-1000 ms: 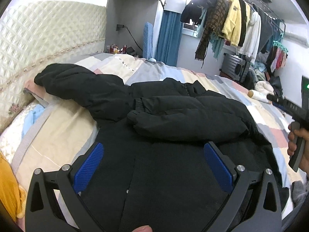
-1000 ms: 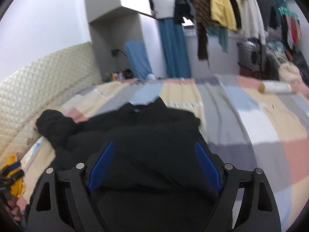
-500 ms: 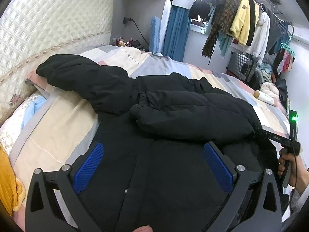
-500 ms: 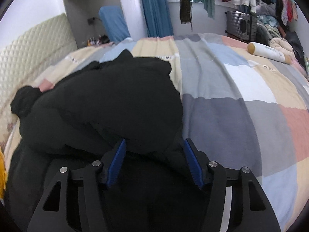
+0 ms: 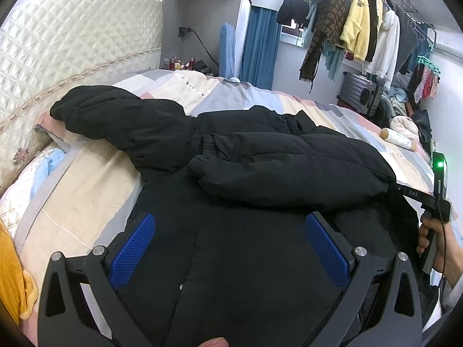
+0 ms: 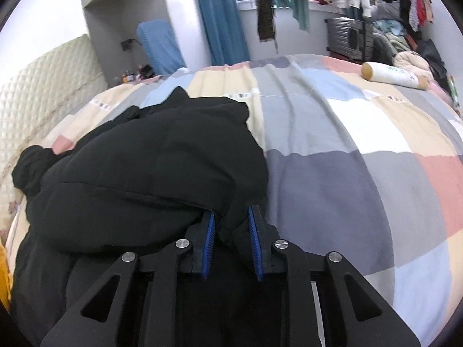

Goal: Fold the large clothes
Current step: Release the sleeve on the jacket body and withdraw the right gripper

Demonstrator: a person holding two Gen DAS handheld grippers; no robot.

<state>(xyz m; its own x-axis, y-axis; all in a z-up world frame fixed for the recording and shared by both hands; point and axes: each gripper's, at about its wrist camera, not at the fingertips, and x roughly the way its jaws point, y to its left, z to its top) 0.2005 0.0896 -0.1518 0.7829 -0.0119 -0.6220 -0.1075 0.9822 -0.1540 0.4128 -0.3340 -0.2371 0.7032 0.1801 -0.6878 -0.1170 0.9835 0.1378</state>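
Right gripper (image 6: pixel 230 243) is closing, its blue pads pinching a fold of the black puffer jacket (image 5: pixel 260 173) at the garment's right edge; the left gripper (image 5: pixel 231 248) hovers spread wide over the jacket's lower front, nothing between its pads. Beneath, the jacket lies across a bed covered by a pastel patchwork quilt (image 6: pixel 347 150), one sleeve folded over the chest, the other stretched toward the quilted headboard (image 5: pixel 72 49). Behind hang clothes on a rack (image 5: pixel 361 31), beside a grey suitcase (image 5: pixel 358 95). A white bottle (image 6: pixel 393 78) rests on the quilt
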